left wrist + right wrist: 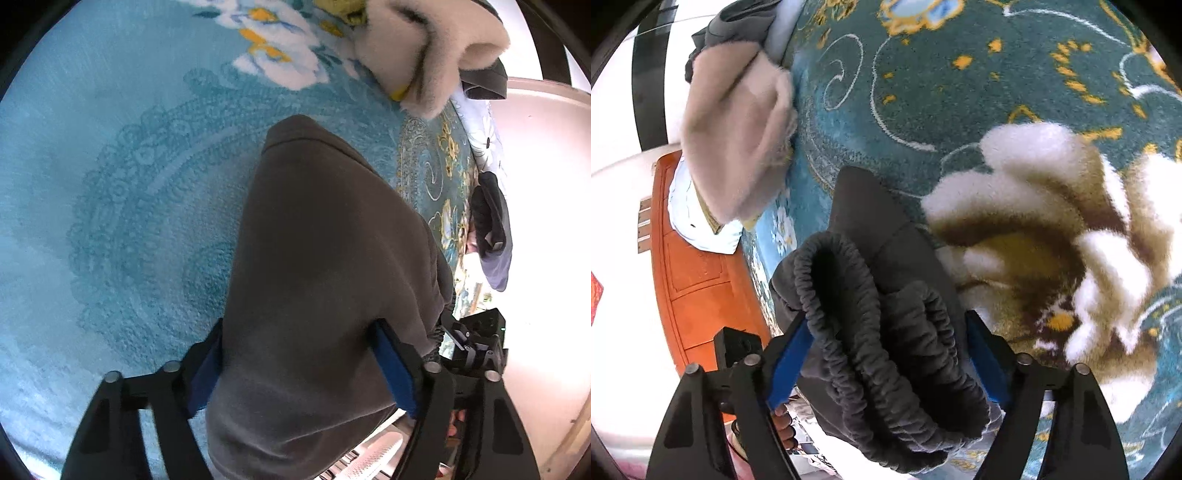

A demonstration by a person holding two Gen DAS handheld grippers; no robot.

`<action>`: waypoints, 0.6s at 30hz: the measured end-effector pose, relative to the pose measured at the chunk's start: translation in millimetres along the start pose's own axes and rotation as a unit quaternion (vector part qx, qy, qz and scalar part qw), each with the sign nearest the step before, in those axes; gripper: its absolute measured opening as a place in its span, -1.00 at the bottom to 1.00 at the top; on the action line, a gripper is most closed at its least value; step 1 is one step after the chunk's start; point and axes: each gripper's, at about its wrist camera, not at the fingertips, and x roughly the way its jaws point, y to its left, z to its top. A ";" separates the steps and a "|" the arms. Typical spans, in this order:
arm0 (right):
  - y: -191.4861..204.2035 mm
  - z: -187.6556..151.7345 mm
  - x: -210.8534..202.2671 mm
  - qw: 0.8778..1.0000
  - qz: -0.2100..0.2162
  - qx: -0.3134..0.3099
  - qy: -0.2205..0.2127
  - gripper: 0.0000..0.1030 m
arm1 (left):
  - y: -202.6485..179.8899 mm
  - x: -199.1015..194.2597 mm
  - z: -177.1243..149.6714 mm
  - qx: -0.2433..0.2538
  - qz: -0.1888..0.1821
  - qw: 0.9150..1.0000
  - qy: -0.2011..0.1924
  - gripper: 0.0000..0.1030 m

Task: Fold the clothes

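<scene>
Your left gripper [299, 369] and right gripper [886, 354] both clamp the dark grey elastic-waisted garment [317, 258] above the teal patterned blanket [110, 184].

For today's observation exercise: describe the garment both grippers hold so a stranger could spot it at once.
Start at the blue patterned blanket. Above it, the left gripper and right gripper each clamp the dark grey garment. Unlike the fluffy cream clothing nearby, it is smooth, with a ruffled elastic waistband.
</scene>
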 end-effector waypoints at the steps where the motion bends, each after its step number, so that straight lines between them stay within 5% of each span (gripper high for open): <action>1: 2.6 -1.4 -1.4 1.000 -0.003 -0.001 0.000 0.51 | -1.6 -3.8 -2.5 0.004 0.008 1.000 -0.002 0.21; 5: 21.9 -15.2 -18.2 1.000 -0.006 -0.014 -0.001 0.23 | -15.8 -21.9 -11.8 0.024 0.026 0.999 -0.006 -0.24; 10: 60.3 -39.8 -62.8 1.000 -0.005 -0.015 -0.010 0.13 | -47.5 -62.0 -32.6 0.056 0.026 0.998 -0.006 -0.27; 18: 132.5 -69.3 -151.9 0.998 -0.011 -0.043 -0.042 0.13 | -120.6 -106.4 -69.1 0.105 -0.025 0.994 0.002 -0.27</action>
